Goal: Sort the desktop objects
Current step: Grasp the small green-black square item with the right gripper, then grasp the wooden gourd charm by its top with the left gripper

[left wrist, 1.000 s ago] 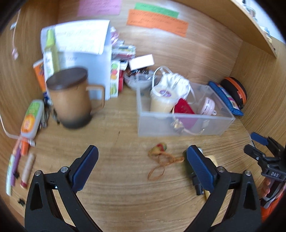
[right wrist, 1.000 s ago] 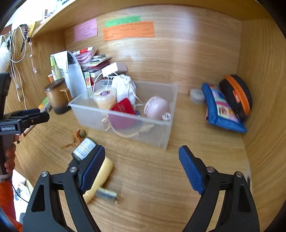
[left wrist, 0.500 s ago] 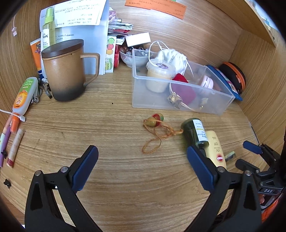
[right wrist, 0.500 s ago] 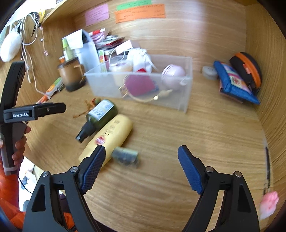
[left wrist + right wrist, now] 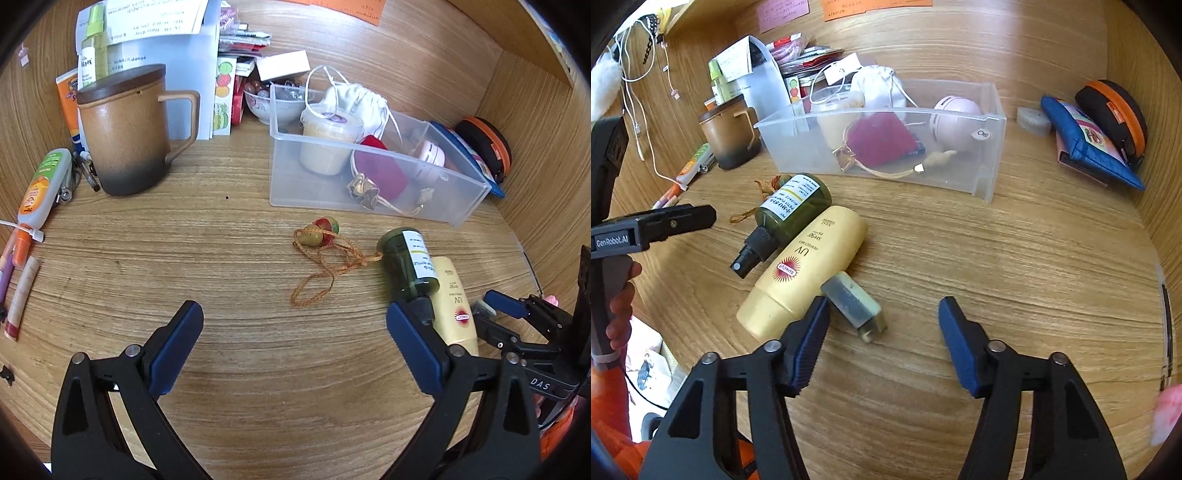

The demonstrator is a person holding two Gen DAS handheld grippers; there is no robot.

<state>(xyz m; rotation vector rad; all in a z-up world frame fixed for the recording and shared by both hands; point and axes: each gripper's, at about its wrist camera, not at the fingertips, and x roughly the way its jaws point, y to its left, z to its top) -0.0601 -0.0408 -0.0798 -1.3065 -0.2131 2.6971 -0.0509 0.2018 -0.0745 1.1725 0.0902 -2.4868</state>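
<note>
A dark green spray bottle (image 5: 408,264) (image 5: 786,214), a yellow UV tube (image 5: 453,302) (image 5: 805,273) and a small grey-green flat bottle (image 5: 853,304) lie side by side on the wooden desk. An orange cord with beads (image 5: 321,251) lies left of them. A clear plastic bin (image 5: 458,206) (image 5: 991,147) behind holds a jar, a red pouch, a white bag and a pink ball. My left gripper (image 5: 293,328) is open above bare desk. My right gripper (image 5: 882,325) is open, just behind the small flat bottle, its left pad beside the tube; it also shows in the left wrist view (image 5: 491,310).
A brown lidded mug (image 5: 125,129), papers and a white holder stand at the back left. Pens and an orange-green tube (image 5: 42,184) lie at the far left. A blue pouch (image 5: 1089,144) and a black-orange case (image 5: 1115,110) rest against the right wall.
Both grippers have pulled back and lowered toward the desk. The right gripper has closed in on the small flat bottle and narrowed somewhat. The objects have not moved.
</note>
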